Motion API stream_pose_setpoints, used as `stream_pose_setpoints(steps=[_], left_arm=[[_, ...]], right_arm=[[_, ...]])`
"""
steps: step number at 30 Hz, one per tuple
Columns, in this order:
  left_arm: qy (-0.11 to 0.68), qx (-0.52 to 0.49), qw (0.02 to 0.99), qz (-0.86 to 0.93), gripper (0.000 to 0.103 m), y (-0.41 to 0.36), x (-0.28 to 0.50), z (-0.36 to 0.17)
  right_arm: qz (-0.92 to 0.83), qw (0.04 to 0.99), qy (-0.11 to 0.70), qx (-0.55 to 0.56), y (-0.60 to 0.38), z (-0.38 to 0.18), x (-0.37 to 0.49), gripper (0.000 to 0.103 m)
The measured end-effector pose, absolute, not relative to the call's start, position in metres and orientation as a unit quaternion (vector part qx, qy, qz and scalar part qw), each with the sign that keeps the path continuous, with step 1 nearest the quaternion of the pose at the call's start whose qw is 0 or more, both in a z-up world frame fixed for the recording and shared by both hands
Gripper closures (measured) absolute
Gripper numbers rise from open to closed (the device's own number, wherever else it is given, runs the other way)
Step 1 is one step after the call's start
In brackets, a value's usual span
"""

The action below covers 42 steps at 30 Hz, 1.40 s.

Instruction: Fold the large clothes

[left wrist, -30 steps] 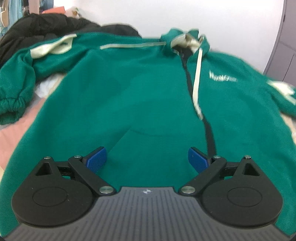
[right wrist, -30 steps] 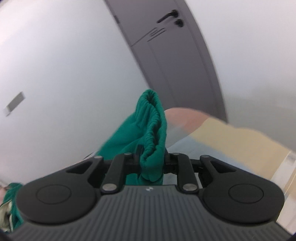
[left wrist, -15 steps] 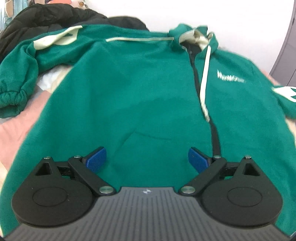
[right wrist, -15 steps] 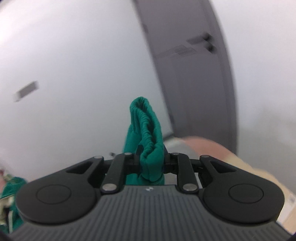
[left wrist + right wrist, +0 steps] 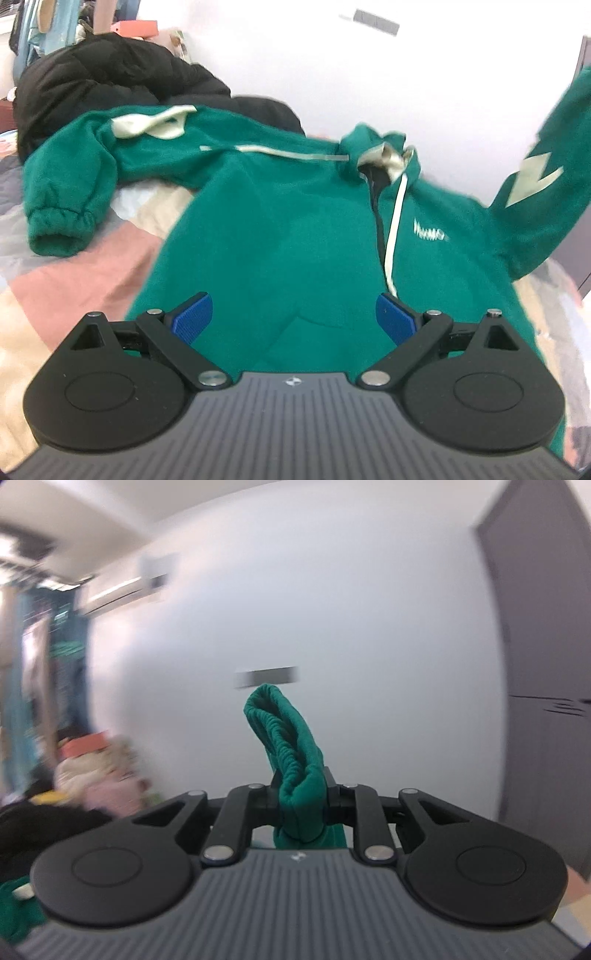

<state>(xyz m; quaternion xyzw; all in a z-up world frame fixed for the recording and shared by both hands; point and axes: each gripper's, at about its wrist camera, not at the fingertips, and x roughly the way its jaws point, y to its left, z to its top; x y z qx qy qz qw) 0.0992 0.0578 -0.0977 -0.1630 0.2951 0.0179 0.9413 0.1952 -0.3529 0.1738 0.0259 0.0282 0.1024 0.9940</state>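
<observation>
A green zip hoodie lies front up on a patchwork bed, its hood toward the wall. Over its lower front hangs my left gripper, open, the blue pads wide apart and holding nothing. The hoodie's left sleeve lies bent on the bed. Its right sleeve, with a pale patch, is lifted into the air at the right edge. In the right wrist view my right gripper is shut on that sleeve's ribbed cuff, which sticks up between the fingers.
A black puffer jacket is heaped behind the hoodie at the back left. The bedcover shows pink and cream patches. A white wall and a grey door stand behind; clothes and clutter sit at the left.
The right gripper has swung up and round with the cuff, from facing the door to facing the wall. The right sleeve now rises off the bed. The left gripper has drawn back and lifted.
</observation>
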Motion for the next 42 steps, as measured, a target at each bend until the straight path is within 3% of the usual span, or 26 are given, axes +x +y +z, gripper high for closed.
stream_pose_setpoints(steps=[8,19,22,23,24,25,34,42], left_arm=[[0.249,-0.228,0.941,0.017,0.006,0.107,0.073,-0.081],[0.224,-0.303,0.926,0.033,0.006,0.169,0.074,-0.089],[0.214,-0.315,0.924,0.025,0.006,0.174,0.074,-0.089],[0.210,-0.315,0.925,0.025,0.006,0.175,0.074,-0.088],[0.205,-0.314,0.927,0.025,0.006,0.175,0.074,-0.087],[0.200,-0.314,0.928,0.025,0.006,0.174,0.073,-0.086],[0.186,-0.270,0.945,-0.013,0.006,0.143,0.068,-0.078],[0.229,-0.232,0.945,-0.017,0.006,0.105,0.094,-0.096]], right_arm=[[0.204,0.976,0.075,-0.030,-0.215,0.110,0.151,0.082],[0.265,0.942,0.202,-0.030,-0.118,-0.008,0.132,0.078],[0.281,0.932,0.226,-0.027,-0.111,-0.011,0.133,0.065],[0.285,0.931,0.229,-0.022,-0.103,-0.016,0.131,0.048],[0.292,0.928,0.230,-0.016,-0.106,-0.015,0.130,0.033],[0.301,0.925,0.231,-0.014,-0.110,-0.016,0.127,0.030],[0.284,0.936,0.210,0.004,-0.182,-0.013,0.135,0.030],[0.111,0.975,0.190,0.002,-0.276,-0.049,0.231,0.030]])
